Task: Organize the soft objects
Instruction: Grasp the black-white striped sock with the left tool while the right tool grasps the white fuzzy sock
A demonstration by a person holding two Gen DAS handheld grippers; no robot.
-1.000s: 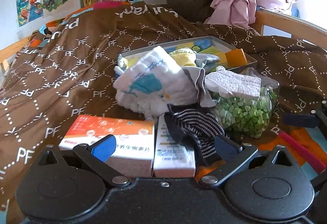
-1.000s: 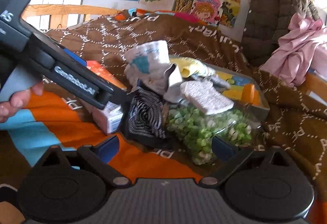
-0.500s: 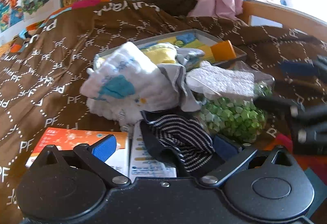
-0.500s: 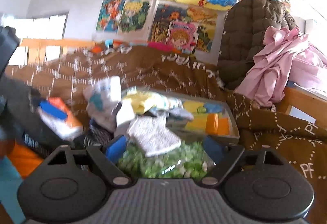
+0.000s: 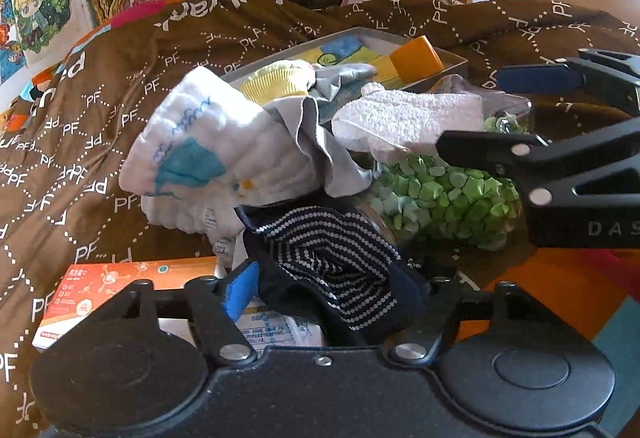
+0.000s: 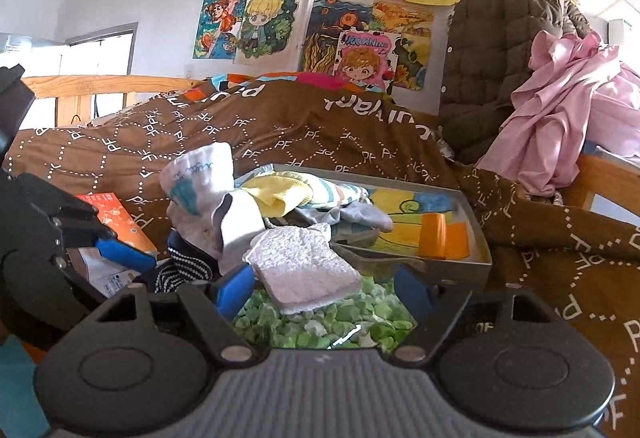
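Note:
A navy striped cloth [image 5: 332, 262] lies bunched over two boxes, between the fingers of my left gripper [image 5: 338, 290]. The jaws stand open; the left pad touches the cloth's edge and the cloth hides the right pad. Behind it sit a white cloth with a blue print [image 5: 200, 158], a grey cloth [image 5: 320, 142] and a yellow sock [image 5: 280, 82]. A white fluffy pad [image 6: 304, 270] rests on a clear container of green paper stars [image 6: 320, 326]. My right gripper [image 6: 322, 296] is open around the container, just below the pad.
A shallow grey tray [image 6: 476, 238] behind the pile holds cloths and an orange block [image 6: 436, 234]. An orange box [image 5: 100, 298] and a white box [image 5: 276, 330] lie under the striped cloth. A brown quilt [image 5: 80, 118] covers the bed; a wooden rail and pink clothes stand at the right.
My right gripper has swung in and now straddles the star container. My left gripper has moved forward, and its fingers have narrowed around the striped cloth.

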